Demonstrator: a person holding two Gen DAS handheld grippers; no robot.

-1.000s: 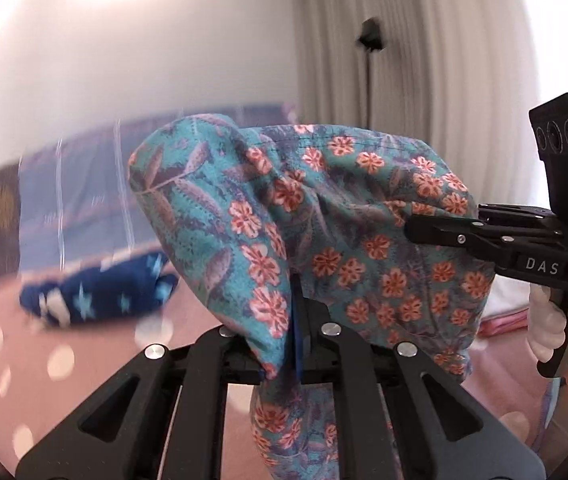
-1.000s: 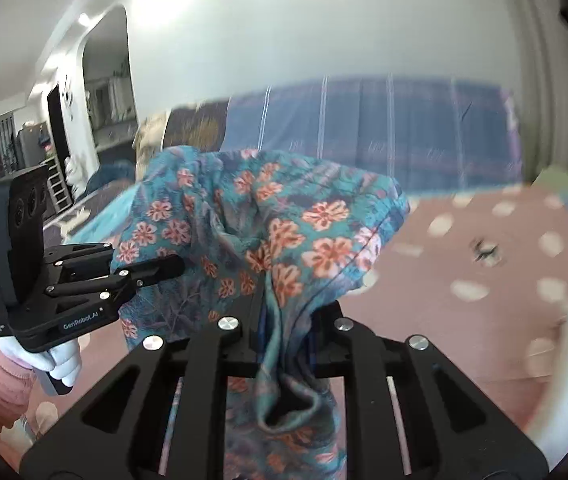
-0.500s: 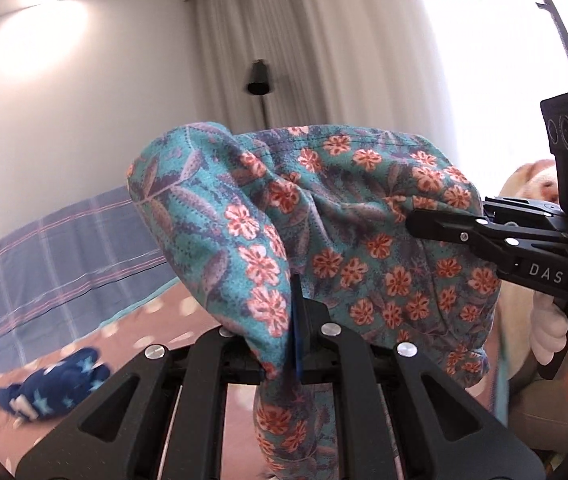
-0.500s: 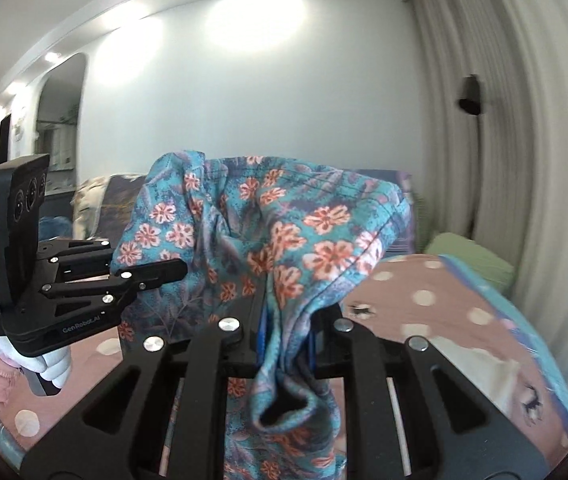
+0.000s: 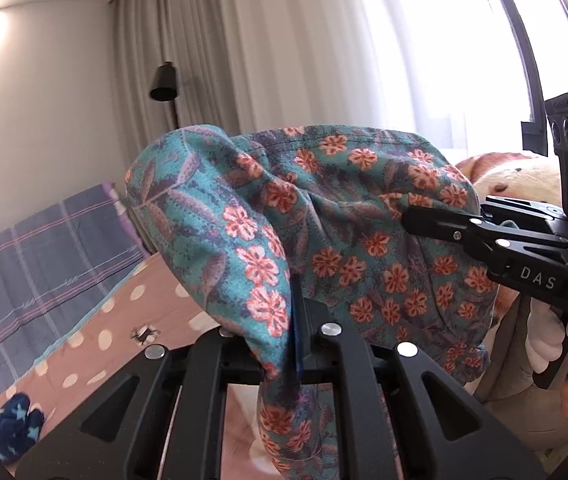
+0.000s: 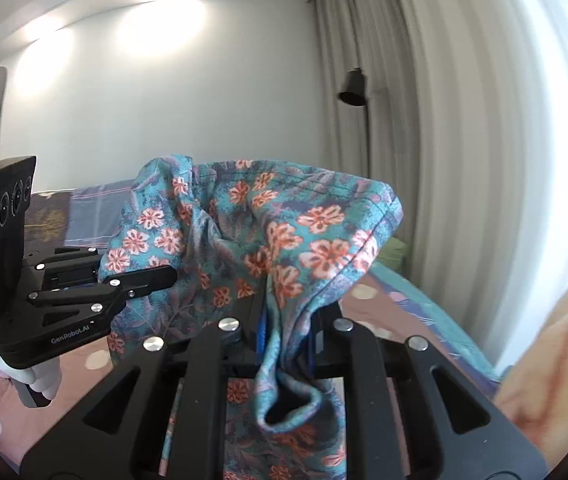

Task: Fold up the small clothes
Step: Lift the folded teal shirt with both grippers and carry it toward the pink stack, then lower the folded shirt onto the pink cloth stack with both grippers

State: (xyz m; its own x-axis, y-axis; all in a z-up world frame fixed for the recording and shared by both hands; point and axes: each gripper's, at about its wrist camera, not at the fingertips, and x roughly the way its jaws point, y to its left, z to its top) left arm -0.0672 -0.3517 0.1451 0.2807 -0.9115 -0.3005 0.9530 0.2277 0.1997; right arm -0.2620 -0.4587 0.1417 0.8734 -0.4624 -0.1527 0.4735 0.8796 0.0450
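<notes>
A teal floral garment [image 5: 324,232] with orange flowers hangs in the air between both grippers, above the bed. My left gripper [image 5: 298,320] is shut on one edge of it; the cloth bunches over its fingers. My right gripper [image 6: 284,320] is shut on the other edge of the same garment [image 6: 267,240], and a fold droops below its jaws. Each gripper shows in the other's view: the right one [image 5: 436,224] at the right, the left one [image 6: 143,280] at the left, both clamped on the cloth.
A pink polka-dot bedsheet [image 5: 123,320] lies below. A dark blue star-print garment [image 5: 11,432] sits on it at lower left. A plaid blue blanket [image 5: 23,264], white curtains [image 5: 324,40], a black lamp [image 5: 163,80] and a peach blanket [image 6: 556,360] are around.
Both grippers have lifted and tilted upward with the garment held between them; the view swung from the bed toward the curtains and ceiling. The grip on the cloth is unchanged.
</notes>
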